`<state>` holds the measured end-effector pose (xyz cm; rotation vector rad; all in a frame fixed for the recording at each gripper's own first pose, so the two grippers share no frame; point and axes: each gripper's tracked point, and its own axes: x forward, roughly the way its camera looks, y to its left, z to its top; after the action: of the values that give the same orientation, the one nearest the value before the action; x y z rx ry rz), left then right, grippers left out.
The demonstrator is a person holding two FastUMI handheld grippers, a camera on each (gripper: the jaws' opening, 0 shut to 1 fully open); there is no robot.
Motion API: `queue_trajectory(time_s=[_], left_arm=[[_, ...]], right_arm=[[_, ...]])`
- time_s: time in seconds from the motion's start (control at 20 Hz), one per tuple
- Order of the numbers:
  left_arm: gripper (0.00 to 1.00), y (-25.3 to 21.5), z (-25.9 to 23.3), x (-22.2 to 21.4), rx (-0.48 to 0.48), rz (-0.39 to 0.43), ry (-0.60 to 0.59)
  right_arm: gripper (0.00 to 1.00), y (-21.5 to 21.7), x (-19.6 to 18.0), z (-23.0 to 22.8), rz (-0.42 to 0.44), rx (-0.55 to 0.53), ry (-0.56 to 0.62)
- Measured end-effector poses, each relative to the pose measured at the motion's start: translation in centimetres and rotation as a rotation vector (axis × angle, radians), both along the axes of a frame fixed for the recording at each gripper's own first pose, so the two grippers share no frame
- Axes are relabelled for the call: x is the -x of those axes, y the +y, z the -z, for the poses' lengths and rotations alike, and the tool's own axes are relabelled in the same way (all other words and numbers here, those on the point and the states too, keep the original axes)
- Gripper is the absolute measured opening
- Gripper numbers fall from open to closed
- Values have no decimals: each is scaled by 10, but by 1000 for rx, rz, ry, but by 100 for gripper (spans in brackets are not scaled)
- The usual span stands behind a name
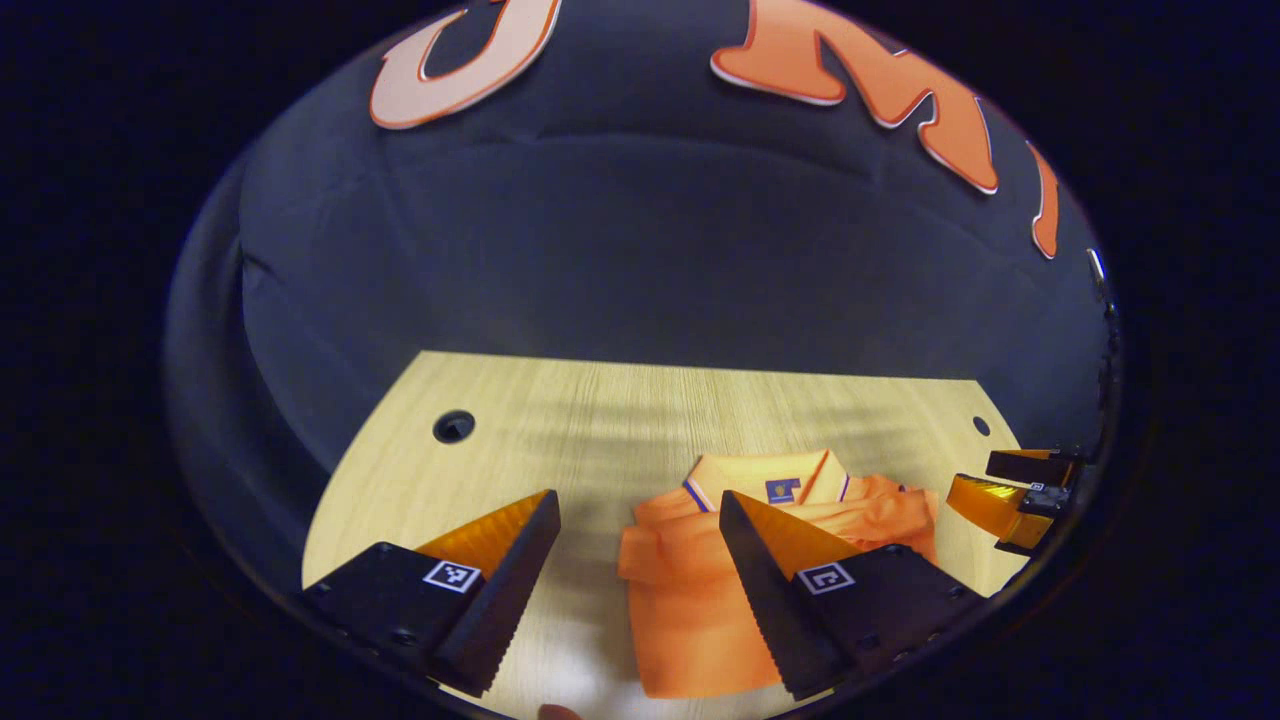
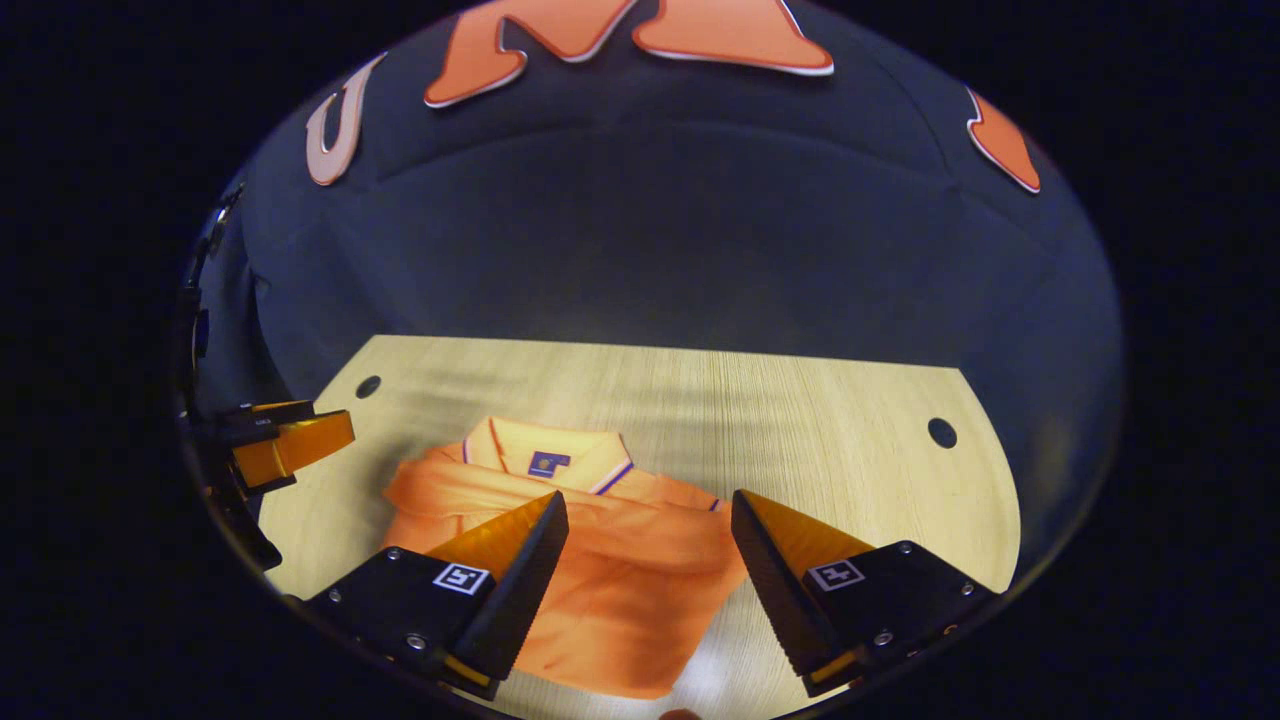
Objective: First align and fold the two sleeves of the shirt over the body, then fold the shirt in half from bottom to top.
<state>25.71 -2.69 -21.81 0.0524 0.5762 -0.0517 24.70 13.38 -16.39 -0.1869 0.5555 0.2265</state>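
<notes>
An orange polo shirt (image 1: pixel 690 590) (image 2: pixel 610 570) lies on the wooden table, collar toward the far wall, its sleeves lying folded across the body. In the left gripper view my left gripper (image 1: pixel 640 510) hangs open above the shirt's left side, nothing between its fingers. The right gripper (image 1: pixel 1015 495) shows at that view's right edge, beyond the shirt. In the right gripper view my right gripper (image 2: pixel 648 510) stands open over the shirt's right half, holding nothing. The left gripper (image 2: pixel 290 440) appears at that view's left edge, its fingers apart.
The light wooden table (image 1: pixel 600 420) (image 2: pixel 820 420) has a round hole near each far corner (image 1: pixel 454 426) (image 2: pixel 941 432). The booth's black cloth wall rises behind the far edge. Bare wood lies beyond the collar and on both sides of the shirt.
</notes>
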Motion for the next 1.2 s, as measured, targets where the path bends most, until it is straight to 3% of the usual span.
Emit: queue_trajectory(time_s=[0.3, 0.6, 0.85, 1.2], left_arm=[[99, 4, -105, 59, -3, 43, -193], [98, 9, -175, 131, 37, 60, -355], [98, 16, -199, 181, -25, 99, -458], [98, 46, -184, 219, -4, 96, -444]], right_arm=[[99, 15, 59, -81, -24, -62, -151], [99, 24, 135, -140, -33, -122, -278], [99, 30, 190, -169, -29, -172, -385], [98, 41, 239, -152, -9, -177, -487]])
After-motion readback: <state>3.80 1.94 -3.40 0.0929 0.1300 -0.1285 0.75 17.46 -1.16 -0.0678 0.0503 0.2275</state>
